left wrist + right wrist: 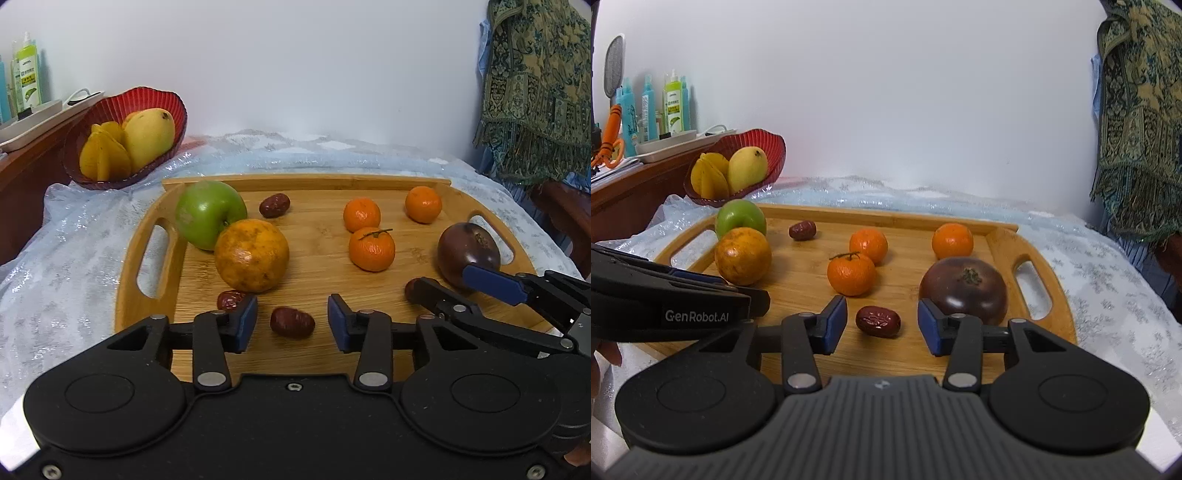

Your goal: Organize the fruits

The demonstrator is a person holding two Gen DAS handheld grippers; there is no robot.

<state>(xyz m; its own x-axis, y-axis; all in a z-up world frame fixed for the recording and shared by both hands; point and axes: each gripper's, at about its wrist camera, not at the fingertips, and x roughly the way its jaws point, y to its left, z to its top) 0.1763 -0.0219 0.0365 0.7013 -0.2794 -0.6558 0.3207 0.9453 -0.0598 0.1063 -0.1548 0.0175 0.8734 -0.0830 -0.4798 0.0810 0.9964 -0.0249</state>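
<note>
A bamboo tray (317,354) (886,218) holds a green apple (208,214) (740,218), a large orange (252,254) (742,255), three mandarins (371,249) (851,273), a dark purple tomato (468,253) (963,290) and several red dates. My left gripper (292,326) is open around one date (291,322), low over the tray's front. My right gripper (882,326) is open around another date (878,321), beside the tomato. The right gripper also shows in the left wrist view (461,286), the left one in the right wrist view (713,291).
A red bowl (125,107) (768,147) with a mango (149,136) and starfruit (105,157) stands at the back left on the pale blue cloth (74,277). A wooden shelf (628,195) with bottles lies left. A patterned cloth (535,92) hangs right.
</note>
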